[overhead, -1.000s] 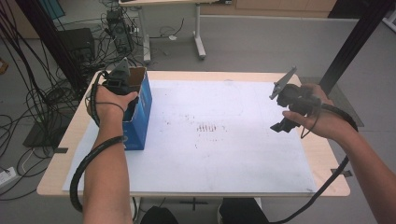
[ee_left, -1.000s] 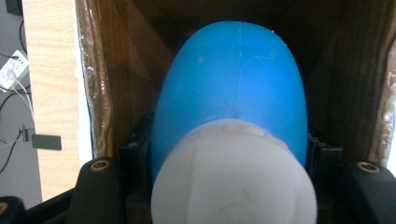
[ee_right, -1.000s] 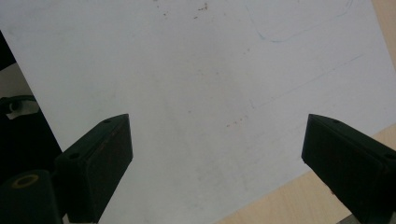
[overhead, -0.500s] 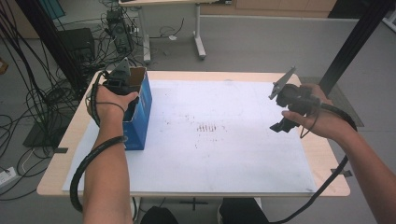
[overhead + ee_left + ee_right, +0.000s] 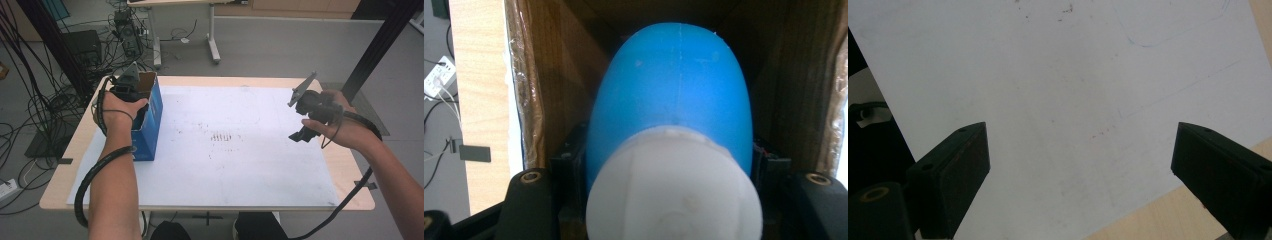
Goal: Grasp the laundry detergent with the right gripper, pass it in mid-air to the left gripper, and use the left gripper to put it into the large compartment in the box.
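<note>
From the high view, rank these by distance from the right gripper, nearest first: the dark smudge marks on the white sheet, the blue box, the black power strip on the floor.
1. Dark smudge marks: mid-sheet, left of the right gripper.
2. Blue box: table's left side, at the left gripper.
3. Black power strip: on the floor beyond the table's far left corner.

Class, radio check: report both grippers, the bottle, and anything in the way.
Left gripper shut on blue bottle inside cardboard box. Right gripper open, empty, above white sheet. Box walls close around bottle.

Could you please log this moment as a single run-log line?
left gripper: shut on blue bottle, inside box | right gripper: open, over white sheet
</note>
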`<action>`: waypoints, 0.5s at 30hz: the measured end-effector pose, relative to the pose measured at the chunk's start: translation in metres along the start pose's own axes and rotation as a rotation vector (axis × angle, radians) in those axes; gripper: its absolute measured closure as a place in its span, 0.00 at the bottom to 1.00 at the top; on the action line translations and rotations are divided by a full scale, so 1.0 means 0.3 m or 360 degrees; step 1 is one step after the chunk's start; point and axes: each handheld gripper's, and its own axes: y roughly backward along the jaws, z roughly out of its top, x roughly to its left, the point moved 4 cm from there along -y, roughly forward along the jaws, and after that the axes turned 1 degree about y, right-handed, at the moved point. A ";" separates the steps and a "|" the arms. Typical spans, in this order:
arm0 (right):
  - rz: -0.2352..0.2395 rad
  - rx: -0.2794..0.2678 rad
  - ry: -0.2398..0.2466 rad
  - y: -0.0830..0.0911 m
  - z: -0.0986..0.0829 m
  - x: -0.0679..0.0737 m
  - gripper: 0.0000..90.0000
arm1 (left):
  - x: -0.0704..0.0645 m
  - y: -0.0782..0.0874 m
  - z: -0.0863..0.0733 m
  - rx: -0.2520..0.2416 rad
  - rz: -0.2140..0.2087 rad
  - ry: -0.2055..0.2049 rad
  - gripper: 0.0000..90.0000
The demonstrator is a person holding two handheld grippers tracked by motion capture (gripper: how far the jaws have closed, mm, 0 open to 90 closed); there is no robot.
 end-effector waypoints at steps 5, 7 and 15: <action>-0.0005 -0.0001 0.0000 0.002 0.002 0.001 0.10 | 0.000 0.002 0.000 -0.0003 -0.0004 0.0000 0.40; -0.0003 -0.0006 -0.0001 0.000 0.003 0.001 0.10 | 0.000 0.003 -0.001 -0.0008 -0.0005 0.0008 0.39; 0.0001 -0.0006 0.0004 0.000 0.006 0.005 0.10 | -0.002 0.016 -0.001 -0.0001 -0.0013 -0.0012 0.37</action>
